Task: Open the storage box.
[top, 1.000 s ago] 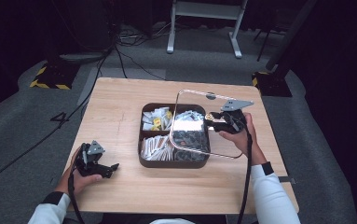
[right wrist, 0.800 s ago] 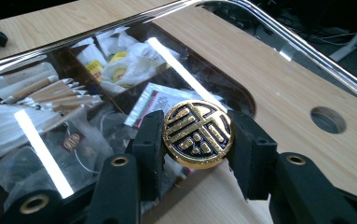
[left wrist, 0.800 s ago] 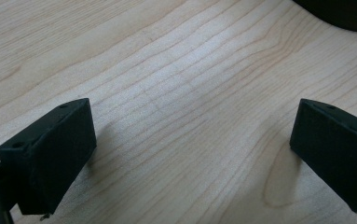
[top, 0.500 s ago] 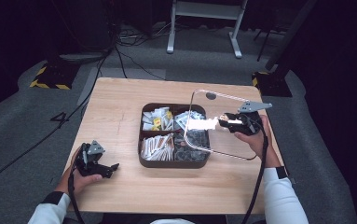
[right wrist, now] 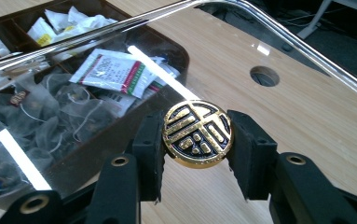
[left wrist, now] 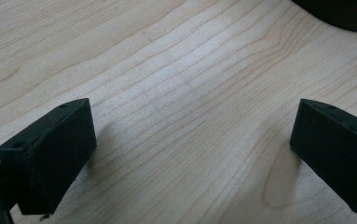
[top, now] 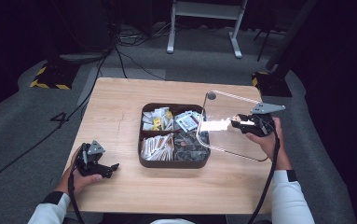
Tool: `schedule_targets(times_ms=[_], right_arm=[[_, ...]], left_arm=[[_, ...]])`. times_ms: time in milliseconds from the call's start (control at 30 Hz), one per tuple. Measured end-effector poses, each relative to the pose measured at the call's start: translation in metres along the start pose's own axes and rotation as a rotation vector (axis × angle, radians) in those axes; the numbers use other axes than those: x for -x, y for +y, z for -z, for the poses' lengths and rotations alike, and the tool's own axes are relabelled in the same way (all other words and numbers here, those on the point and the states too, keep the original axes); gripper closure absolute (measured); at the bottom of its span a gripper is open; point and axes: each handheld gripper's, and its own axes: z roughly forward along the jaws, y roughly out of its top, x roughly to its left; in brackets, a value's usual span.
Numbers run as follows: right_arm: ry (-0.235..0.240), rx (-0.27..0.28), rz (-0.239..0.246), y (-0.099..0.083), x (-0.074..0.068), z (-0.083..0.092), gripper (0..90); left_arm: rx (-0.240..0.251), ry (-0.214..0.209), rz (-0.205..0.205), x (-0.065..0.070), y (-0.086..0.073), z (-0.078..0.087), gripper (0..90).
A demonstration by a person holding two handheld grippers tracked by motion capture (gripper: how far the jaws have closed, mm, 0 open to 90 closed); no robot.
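Right gripper view makes it pretty obvious what's going on: the right gripper (right wrist: 197,135) is clamped on the round gold-and-black knob (right wrist: 197,133) in the middle of a clear lid (right wrist: 97,70), one black pad on each side of it. Makes sense, since the knob is the only proper handle on a flat see-through sheet like that.

From the high view, the lid (top: 223,126) is up off the box (top: 174,163) and tilted, hanging over the box's right edge and the bare bench (top: 120,102) next to it. So the dark four-compartment box is mostly uncovered, with the sachets (top: 155,119) and teabags (right wrist: 50,112) inside all showing. My guess is the lid is headed for the free bench on the right, where there's room to lay it flat.

The left gripper (top: 94,161) is parked low at the front left of the bench, well away from the box. In the left gripper view its jaws stand wide apart with only wood grain between them, so it's released and just keeping out of the way.
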Motion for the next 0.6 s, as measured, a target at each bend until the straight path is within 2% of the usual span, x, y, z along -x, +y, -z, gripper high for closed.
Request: schedule_targets(times_ms=[333,600], right_arm=[[-0.047,-0.026,-0.037,-0.017,0.018,0.008,59.0],[-0.062,-0.054,-0.061,-0.031,0.028,0.009,59.0]], left_arm=[[0.000,0.000,-0.005,0.000,0.000,0.000,0.4],[0.000,0.000,-0.006,0.000,0.000,0.000,0.5]])
